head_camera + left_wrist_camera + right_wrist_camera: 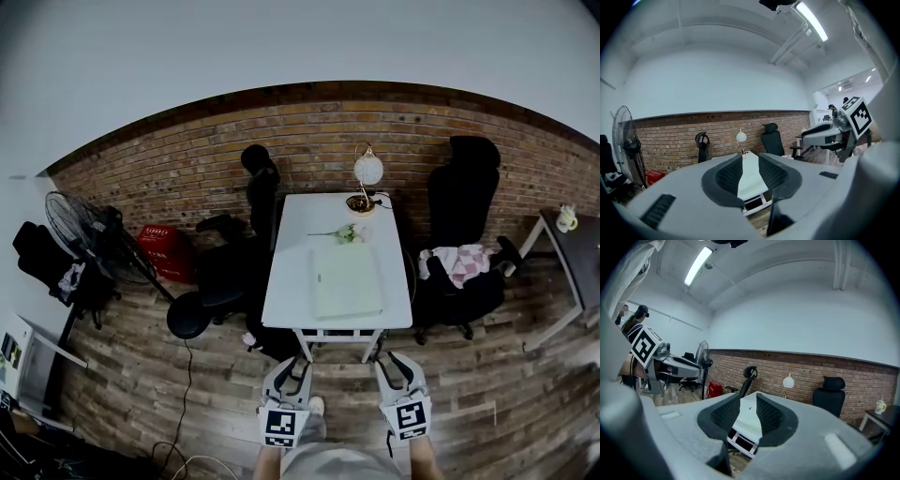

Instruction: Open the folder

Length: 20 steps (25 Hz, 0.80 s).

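At 6 o'clock in the head view, the left gripper (289, 367) and the right gripper (399, 366) are held side by side over the wooden floor (141, 375), short of the white table (298, 234). Both pairs of jaws are seen standing apart, with nothing between them. The pale green folder (347, 281) is laid closed and flat on the table, at 12 o'clock from the grippers. A lamp (367, 171) is set at the table's 12 o'clock end.
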Motion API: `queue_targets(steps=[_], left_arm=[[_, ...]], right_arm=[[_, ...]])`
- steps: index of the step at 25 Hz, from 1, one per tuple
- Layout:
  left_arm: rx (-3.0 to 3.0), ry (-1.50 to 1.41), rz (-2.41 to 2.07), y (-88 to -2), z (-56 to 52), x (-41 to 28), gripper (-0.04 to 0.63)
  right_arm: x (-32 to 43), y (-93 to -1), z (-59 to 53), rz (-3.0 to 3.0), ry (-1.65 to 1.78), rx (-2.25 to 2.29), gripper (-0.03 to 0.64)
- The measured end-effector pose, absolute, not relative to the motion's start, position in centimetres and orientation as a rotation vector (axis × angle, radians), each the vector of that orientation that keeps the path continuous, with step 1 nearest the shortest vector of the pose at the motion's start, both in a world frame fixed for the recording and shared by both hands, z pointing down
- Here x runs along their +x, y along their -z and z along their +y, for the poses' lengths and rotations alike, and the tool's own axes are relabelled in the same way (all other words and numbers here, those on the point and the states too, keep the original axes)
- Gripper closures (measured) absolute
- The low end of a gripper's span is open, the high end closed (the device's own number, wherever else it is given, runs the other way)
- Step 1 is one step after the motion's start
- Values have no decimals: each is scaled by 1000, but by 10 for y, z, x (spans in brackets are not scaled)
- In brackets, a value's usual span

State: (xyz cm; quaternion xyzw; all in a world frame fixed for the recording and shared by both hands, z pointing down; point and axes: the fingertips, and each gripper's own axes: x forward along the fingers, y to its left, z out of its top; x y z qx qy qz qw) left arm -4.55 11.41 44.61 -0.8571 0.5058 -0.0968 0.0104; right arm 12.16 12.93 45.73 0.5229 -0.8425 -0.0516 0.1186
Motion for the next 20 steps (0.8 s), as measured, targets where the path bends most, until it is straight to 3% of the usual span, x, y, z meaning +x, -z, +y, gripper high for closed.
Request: queue_targets(steps=[20], left_arm=[[-2763,340,1483,-452,-6,-71,492]], right_arm=[[93,-461,19,-2386,85,1607,512]])
